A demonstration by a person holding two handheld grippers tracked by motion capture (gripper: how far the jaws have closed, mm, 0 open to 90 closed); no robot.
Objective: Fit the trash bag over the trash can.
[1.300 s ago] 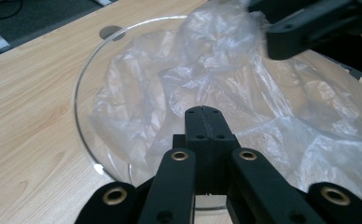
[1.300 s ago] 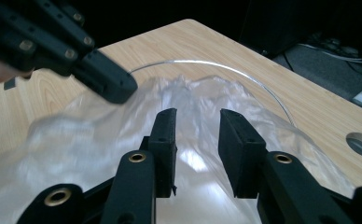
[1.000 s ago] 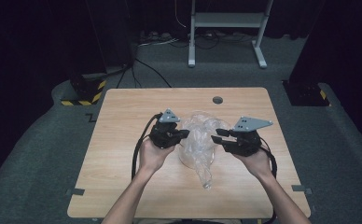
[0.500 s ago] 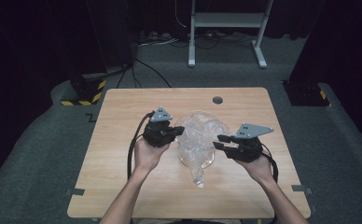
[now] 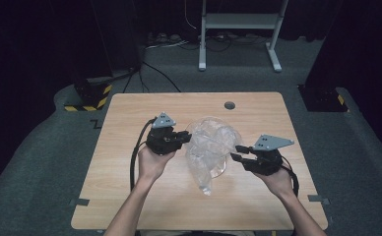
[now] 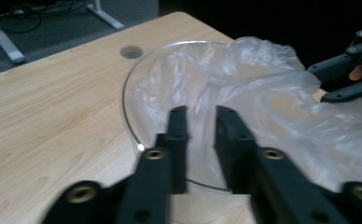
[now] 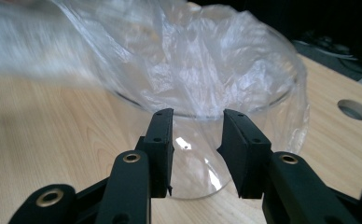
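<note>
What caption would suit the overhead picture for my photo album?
A person holds a hand-held gripper in each hand, left and right, either side of a clear bowl lined with crinkled plastic.

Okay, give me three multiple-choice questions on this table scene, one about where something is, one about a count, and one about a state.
1. Where does the round hole in the table lie?
A. Near the far edge
B. At the person's near edge
C. Under the left hand

2. How many grippers are held over the table?
A. One
B. Two
C. Three

3. How do the right gripper's jaws stand?
A. Apart, with a gap between them
C. Folded back out of view
B. Pressed tight together

Answers:
1. A: in the high view the hole sits beyond the clear plastic bag, towards the table's far edge.
2. B: the left gripper and the right gripper flank the bag, one in each hand.
3. A: in the right gripper view, the glass bowl shows through the gap between the jaws.
</note>
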